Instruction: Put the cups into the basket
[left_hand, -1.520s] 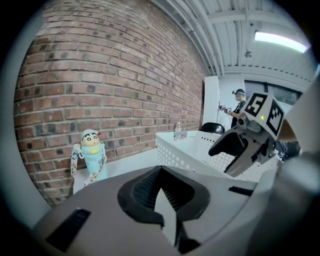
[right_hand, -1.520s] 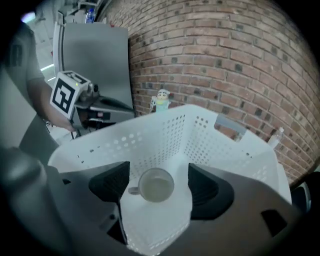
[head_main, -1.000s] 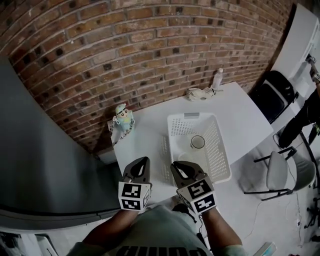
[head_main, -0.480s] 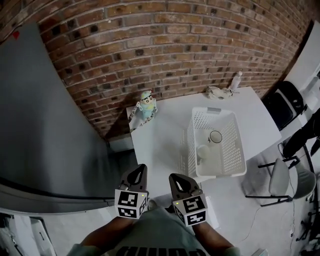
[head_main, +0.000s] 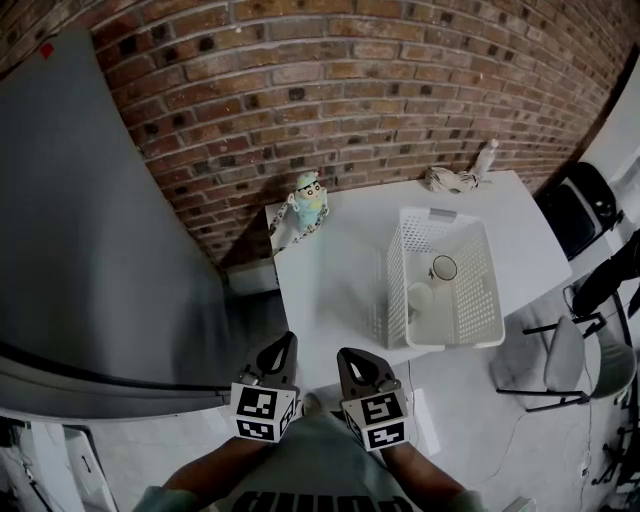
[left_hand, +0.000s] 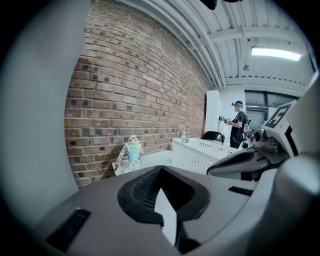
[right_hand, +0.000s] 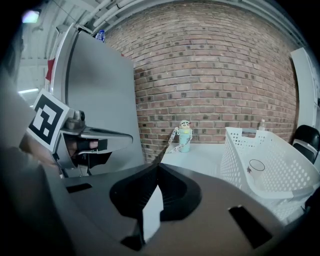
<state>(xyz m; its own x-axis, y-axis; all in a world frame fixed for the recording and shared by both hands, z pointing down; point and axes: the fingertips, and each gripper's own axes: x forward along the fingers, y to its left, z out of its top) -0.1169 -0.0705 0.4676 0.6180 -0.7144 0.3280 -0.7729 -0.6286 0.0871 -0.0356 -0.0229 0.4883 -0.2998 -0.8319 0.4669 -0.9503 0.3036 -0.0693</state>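
A white mesh basket (head_main: 470, 300) stands on the white table (head_main: 330, 280). Inside it are a clear glass cup (head_main: 443, 268) and a white cup (head_main: 420, 297). Both my grippers hang off the table's near edge, close to my body and well short of the basket. The left gripper (head_main: 289, 340) has its jaws together and holds nothing. The right gripper (head_main: 346, 354) is likewise shut and empty. In the right gripper view the basket (right_hand: 280, 150) lies ahead to the right with the glass cup (right_hand: 256, 167) in it. The left gripper view shows the basket (left_hand: 197, 154) ahead.
A cartoon figure toy (head_main: 308, 200) stands at the table's far left corner by the brick wall. A small bottle (head_main: 487, 158) and a bundled cloth (head_main: 447, 180) sit at the far edge. A tall grey cabinet (head_main: 100, 250) is at left, chairs (head_main: 565, 350) at right.
Both grippers have drawn back from the basket's near side to beyond the table's edge. The right gripper no longer overlaps the basket. Table and basket now look farther away.
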